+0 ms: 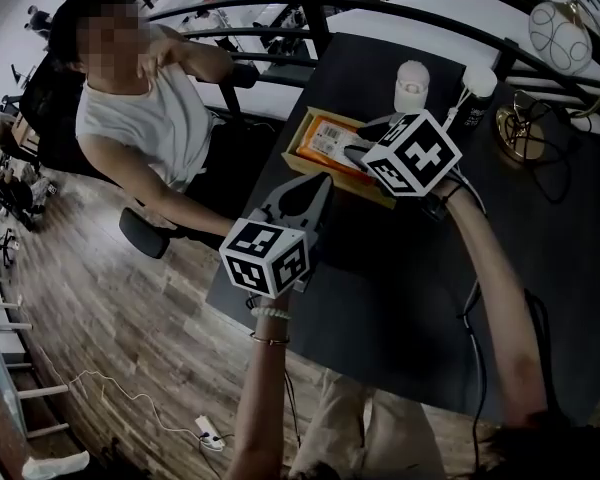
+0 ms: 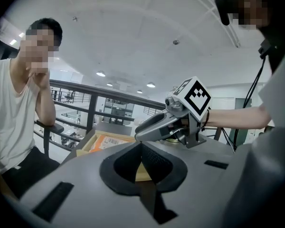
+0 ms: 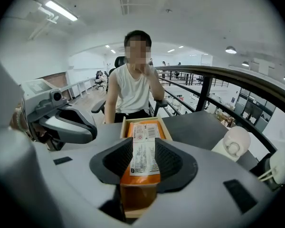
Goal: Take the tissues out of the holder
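An orange tissue pack [image 1: 330, 140] with a white label lies in a wooden holder [image 1: 308, 128] at the far edge of the dark table [image 1: 380, 288]. My right gripper [image 1: 358, 156] hangs over the pack's near end, pointing down at it. In the right gripper view the right gripper [image 3: 143, 148] is open, with the tissue pack [image 3: 143, 129] showing between its pads and the holder [image 3: 166, 129] around it. My left gripper [image 1: 323, 181] sits just short of the holder. In its own view the left gripper [image 2: 141, 146] has its tips together with nothing held, and the right gripper [image 2: 154, 127] is just ahead.
A person in a white sleeveless top [image 1: 140, 118] sits beyond the holder, off the table's far edge. A white jar-like object [image 1: 412, 86], a white round thing [image 1: 478, 80] and a brass stand [image 1: 520, 133] are at the back right. A black railing [image 1: 310, 8] runs behind.
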The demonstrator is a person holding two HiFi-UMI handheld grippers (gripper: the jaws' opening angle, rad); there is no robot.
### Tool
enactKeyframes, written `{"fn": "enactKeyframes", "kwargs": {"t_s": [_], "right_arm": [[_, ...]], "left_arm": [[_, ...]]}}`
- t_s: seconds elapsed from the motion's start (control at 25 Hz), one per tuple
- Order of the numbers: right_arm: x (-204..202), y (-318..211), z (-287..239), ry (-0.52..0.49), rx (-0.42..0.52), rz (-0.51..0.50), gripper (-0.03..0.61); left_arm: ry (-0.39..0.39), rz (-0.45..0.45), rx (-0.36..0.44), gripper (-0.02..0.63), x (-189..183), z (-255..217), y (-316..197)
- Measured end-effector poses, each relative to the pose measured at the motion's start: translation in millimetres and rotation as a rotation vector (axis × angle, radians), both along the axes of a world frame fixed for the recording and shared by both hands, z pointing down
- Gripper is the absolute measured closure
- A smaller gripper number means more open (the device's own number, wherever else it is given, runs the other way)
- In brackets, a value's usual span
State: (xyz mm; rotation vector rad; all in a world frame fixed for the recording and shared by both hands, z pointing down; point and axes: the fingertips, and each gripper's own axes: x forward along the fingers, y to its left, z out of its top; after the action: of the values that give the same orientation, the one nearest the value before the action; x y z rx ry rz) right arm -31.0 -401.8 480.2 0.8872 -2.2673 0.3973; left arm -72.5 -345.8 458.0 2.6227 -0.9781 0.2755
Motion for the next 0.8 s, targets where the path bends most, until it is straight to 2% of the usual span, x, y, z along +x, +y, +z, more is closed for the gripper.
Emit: {"fn": "enactKeyframes", "kwargs": {"t_s": [0.2,0.44,0.6,0.68,0.8], "right_arm": [[-4,-10,20,0.072,-0.037,-0.019,0.450],[-4,-12,47,0.219,-0.087,-0.036,0.451],[-5,-14,50,0.213,-0.109,-0.032,0.457],[-6,-14,50,0.211,-0.117,-0.036,0.518],[-7,-13,48,0.202,-0.106,-0.028,0.555]], "left_arm": [[0.001,-0.021,-0.023,0.606,-8,11,-2],[0.007,-0.039,-0.023,0.606,-16,11,-6],[0.010,-0.046,-0.022,0.606,-18,12,-8],[0.012,-0.050,-0.027,0.606,-19,13,-8],[0.013,-0.046,-0.031,0.606,-18,13,-6]]}}
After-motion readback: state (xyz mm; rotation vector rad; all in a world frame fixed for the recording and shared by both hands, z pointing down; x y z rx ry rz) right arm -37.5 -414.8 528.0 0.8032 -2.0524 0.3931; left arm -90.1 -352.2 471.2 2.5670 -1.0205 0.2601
